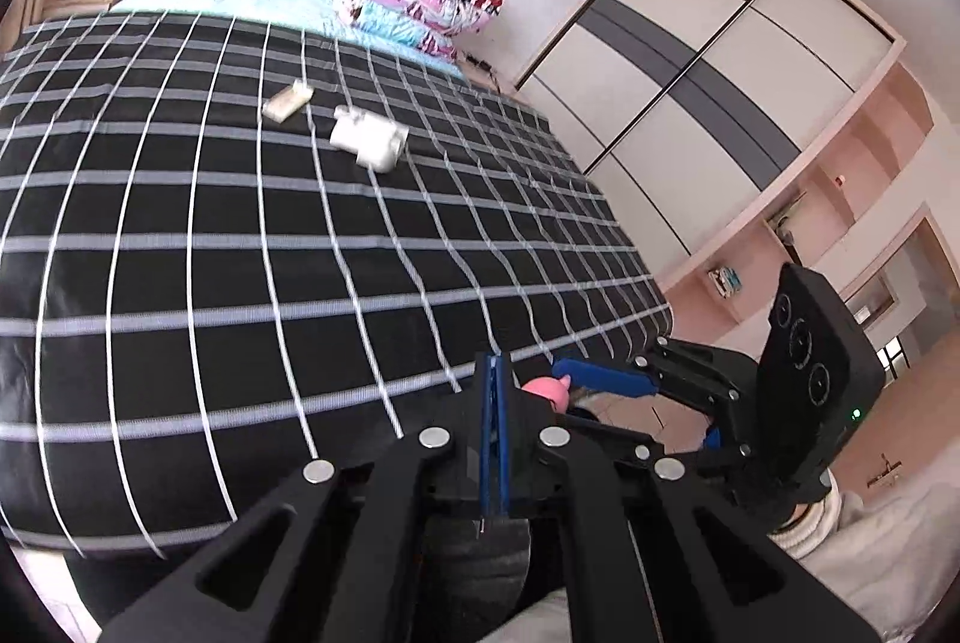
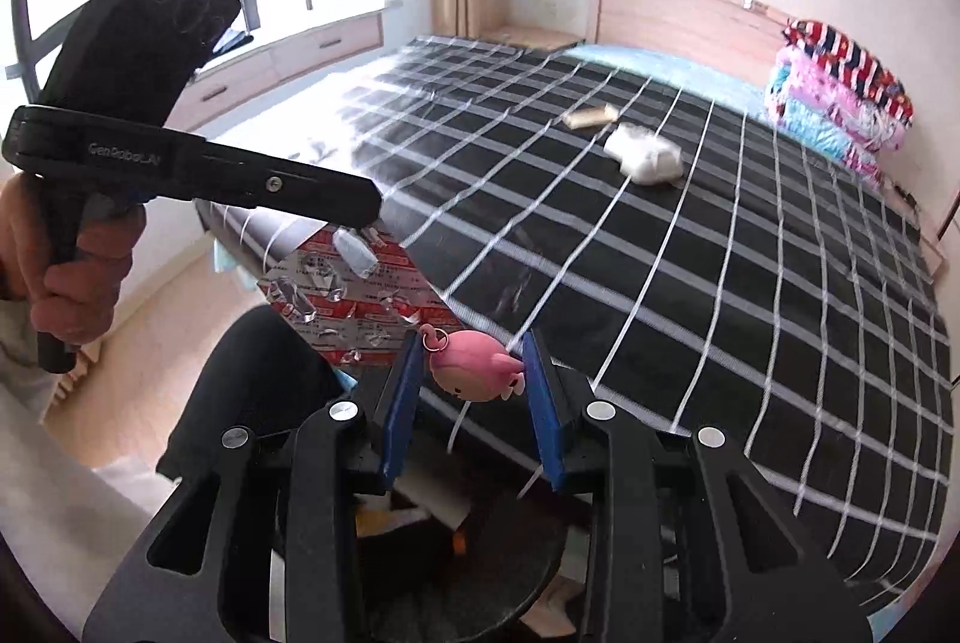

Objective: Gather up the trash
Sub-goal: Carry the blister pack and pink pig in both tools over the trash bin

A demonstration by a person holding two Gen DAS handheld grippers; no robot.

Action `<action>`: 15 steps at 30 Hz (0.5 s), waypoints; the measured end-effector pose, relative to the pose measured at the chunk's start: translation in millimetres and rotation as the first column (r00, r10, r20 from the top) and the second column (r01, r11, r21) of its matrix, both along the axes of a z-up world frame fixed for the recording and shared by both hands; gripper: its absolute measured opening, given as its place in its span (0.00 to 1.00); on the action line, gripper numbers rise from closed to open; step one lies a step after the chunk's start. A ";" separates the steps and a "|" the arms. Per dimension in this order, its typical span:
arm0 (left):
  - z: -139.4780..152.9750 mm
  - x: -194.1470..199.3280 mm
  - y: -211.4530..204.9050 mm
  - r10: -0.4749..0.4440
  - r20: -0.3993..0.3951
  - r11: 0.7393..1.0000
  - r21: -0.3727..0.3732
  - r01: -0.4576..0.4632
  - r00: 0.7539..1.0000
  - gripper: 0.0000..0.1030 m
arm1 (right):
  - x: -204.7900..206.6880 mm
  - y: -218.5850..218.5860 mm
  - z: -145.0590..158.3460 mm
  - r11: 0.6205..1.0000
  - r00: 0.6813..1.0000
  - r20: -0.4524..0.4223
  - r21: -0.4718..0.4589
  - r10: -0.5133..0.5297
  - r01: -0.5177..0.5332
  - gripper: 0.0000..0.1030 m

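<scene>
While both hands hover at the bed (image 1: 240,283) edge: right gripper (image 2: 474,379) jaws grip the pink toy (image 2: 474,373), left gripper (image 1: 495,403) jaws pinched on a foil wrapper (image 2: 354,295). Likely bagging step next. White wad (image 2: 642,153) and tan scrap (image 2: 591,116) remain at 1 o'clock.

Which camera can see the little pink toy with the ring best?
The right wrist view. The small pink plastic figure with a metal ring shows whole there, gripped between the right gripper's blue jaws. The left wrist view shows only a pink sliver behind the left gripper.
</scene>
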State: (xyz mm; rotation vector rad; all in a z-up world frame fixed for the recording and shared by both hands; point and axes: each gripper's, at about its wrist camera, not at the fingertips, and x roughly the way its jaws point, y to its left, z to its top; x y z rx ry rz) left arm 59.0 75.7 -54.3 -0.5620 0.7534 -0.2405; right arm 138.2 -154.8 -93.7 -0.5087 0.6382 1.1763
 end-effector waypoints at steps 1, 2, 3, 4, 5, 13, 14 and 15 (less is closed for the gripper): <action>-6.0 -4.1 -3.0 -0.004 -0.012 1.000 -0.004 0.004 1.000 0.01 | -0.3 -1.3 -2.9 1.000 1.000 -0.010 -0.005 0.000 0.000 0.33; -10.1 -6.4 -4.8 -0.006 -0.021 1.000 -0.006 0.006 1.000 0.01 | -1.0 -2.5 -7.4 1.000 1.000 -0.021 -0.013 0.000 -0.001 0.33; -15.5 -8.8 -7.5 -0.009 -0.034 1.000 -0.006 0.009 0.999 0.01 | -1.7 -4.1 -13.1 1.000 1.000 -0.029 -0.024 -0.002 0.001 0.33; -20.6 -10.6 -9.7 -0.010 -0.047 1.000 -0.006 0.010 0.999 0.01 | -1.8 -4.9 -16.9 0.999 0.999 -0.036 -0.032 -0.004 0.003 0.33; -24.4 -12.9 -11.2 -0.014 -0.056 1.000 -0.008 0.014 0.998 0.01 | -2.7 -6.2 -20.5 0.999 0.999 -0.041 -0.040 -0.006 0.004 0.33; -64.8 -20.6 -25.1 -0.052 -0.166 0.999 -0.010 0.051 0.985 0.01 | -4.5 -15.3 -63.7 0.991 0.995 -0.098 -0.131 -0.028 0.015 0.33; -70.0 -21.1 -25.8 -0.054 -0.178 0.999 -0.015 0.052 0.983 0.01 | -5.1 -15.5 -70.1 0.990 0.993 -0.110 -0.144 -0.028 0.012 0.33; -74.0 -21.0 -26.9 -0.058 -0.187 0.998 -0.020 0.055 0.981 0.01 | -5.8 -15.6 -76.1 0.988 0.992 -0.121 -0.156 -0.028 0.009 0.34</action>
